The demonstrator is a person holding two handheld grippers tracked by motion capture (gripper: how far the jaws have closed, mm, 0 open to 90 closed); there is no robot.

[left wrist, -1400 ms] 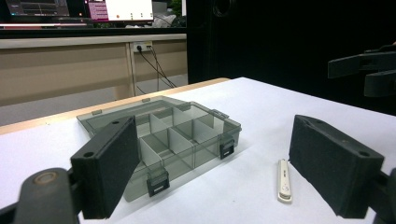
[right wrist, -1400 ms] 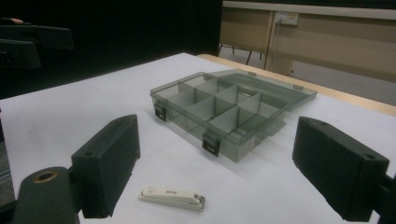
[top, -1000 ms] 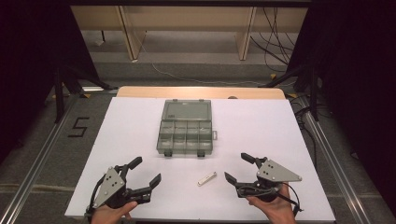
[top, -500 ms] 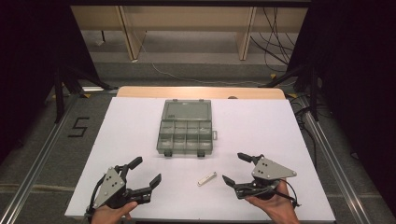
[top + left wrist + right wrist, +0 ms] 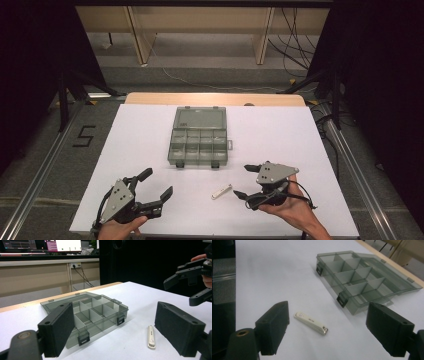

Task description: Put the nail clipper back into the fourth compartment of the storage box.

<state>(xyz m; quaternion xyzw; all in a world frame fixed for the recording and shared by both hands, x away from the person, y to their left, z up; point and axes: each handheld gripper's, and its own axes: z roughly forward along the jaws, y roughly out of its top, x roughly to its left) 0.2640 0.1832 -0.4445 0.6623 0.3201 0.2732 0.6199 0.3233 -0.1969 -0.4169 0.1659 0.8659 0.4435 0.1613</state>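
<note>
The organiser box point(image 5: 362, 280) is smoky, translucent, glossy plastic with black clips, the nail clipper point(image 5: 311, 323) looks cream-enamelled with a bright metal tip, and the table point(image 5: 310, 145) wears a matt white, perhaps paper, sheet.

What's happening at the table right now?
A person holds a gripper in each hand over a white table. The right gripper, jaws open, points at a small white nail clipper lying flat just beside it, not yet touching it. The left gripper is also open and holds nothing, near the table's front edge. Beyond the clipper sits a grey compartment box with its lid folded open; its compartments look empty.
</note>
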